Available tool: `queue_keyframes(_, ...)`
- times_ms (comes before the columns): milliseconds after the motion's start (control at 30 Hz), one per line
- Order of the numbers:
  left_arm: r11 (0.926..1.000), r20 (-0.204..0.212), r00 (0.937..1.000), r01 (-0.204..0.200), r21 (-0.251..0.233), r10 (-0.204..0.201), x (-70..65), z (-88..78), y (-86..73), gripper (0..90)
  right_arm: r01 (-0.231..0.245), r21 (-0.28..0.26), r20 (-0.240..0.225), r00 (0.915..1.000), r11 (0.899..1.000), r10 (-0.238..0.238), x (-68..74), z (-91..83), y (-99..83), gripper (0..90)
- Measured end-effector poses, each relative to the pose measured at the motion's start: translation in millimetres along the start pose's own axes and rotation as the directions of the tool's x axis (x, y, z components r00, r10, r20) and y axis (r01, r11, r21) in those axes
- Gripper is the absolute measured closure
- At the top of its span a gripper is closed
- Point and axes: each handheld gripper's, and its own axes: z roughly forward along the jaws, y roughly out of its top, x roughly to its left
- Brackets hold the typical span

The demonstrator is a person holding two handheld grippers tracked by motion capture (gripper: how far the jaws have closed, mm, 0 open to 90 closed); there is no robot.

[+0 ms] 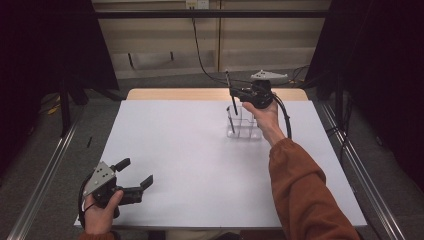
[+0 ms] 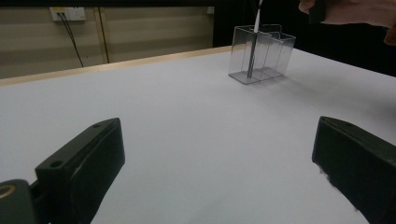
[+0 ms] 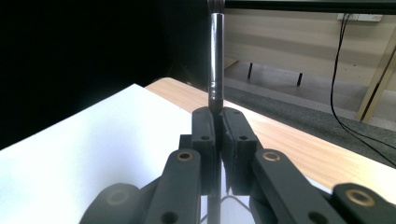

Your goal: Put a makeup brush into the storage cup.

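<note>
A thin black stick (image 1: 229, 102) stands nearly upright, its lower end inside a clear plastic compartment box (image 1: 245, 127) at the table's far right. My right gripper (image 1: 233, 92) is shut on the stick's upper half. In the right gripper view the stick (image 3: 215, 56) rises straight out of the closed right gripper (image 3: 218, 122). My left gripper (image 1: 136, 171) rests open near the front left corner, with nothing between its fingers. In the left gripper view, the open left gripper (image 2: 215, 163) faces the box (image 2: 275, 51) and the stick (image 2: 252, 51) across bare table.
The white tabletop (image 1: 200, 165) has a wooden strip along its far edge. Black curtains hang at both sides and metal rails run along the floor. A cable drops down the back wall. The person's right forearm (image 1: 300, 190) reaches across the right side.
</note>
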Motion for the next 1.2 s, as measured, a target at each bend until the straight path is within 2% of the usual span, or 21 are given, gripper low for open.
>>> queue_keyframes(500,1.0,0.002,1.0,0.002,-0.001,-0.002,0.0,0.3,-0.2,2.5,0.004,0.012,-0.001,1.0,1.0,-0.004,-1.5,4.8,-11.3,84.3)
queue_keyframes(967,1.0,0.003,1.0,0.0,0.005,0.0,-0.1,1.9,0.0,2.5,-0.032,0.03,0.011,0.9994,0.999,0.032,-9.2,3.2,-30.9,84.3)
queue_keyframes(1200,1.0,0.003,1.0,0.003,0.005,-0.003,-0.3,1.9,0.0,2.5,-0.038,0.035,0.009,0.9992,0.999,0.038,-8.2,2.8,-35.7,84.3)
